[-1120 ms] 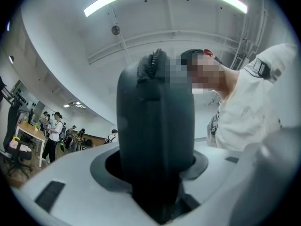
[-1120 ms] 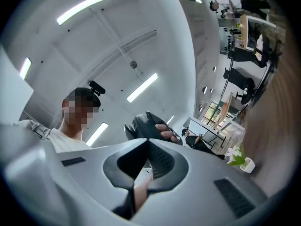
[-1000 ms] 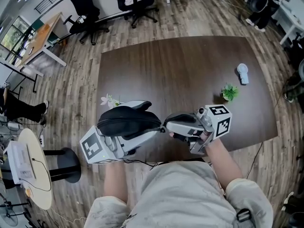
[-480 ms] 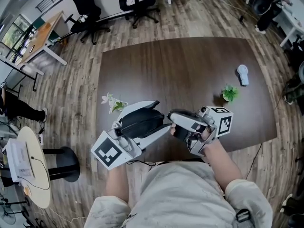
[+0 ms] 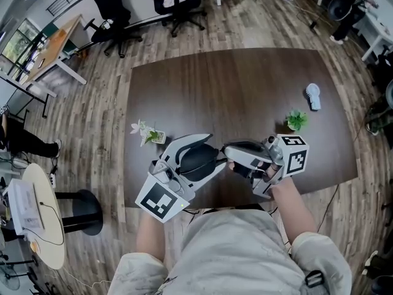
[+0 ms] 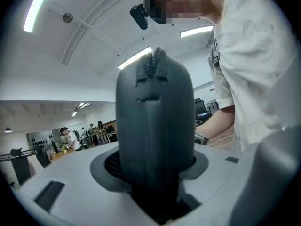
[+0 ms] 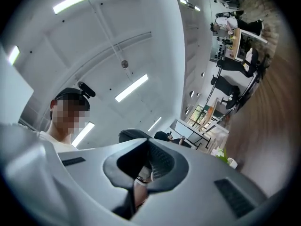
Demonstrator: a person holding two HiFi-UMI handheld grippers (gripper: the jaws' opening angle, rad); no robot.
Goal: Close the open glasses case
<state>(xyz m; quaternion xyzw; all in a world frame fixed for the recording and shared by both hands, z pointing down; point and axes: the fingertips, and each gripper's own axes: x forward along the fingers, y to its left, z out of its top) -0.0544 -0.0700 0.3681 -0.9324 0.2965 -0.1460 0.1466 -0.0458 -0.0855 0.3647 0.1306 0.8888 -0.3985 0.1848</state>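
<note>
case: one dark glasses case (image 5: 198,160), clamped across its middle by the left gripper (image 5: 215,152), zip end pointing up in the left gripper view
left fingers: squeezing the case from both sides
right fingers: right gripper (image 5: 230,152) pressed together right at the case's end; can't tell what's nipped between them
edges: both sets of fingers sit at the table's (image 5: 233,85) near edge
open room: bare tabletop beyond the fingertips
count: two grippers, two small plants – flowers (image 5: 146,132) left of the left fingers, green plant (image 5: 298,120) beyond the right ones
</note>
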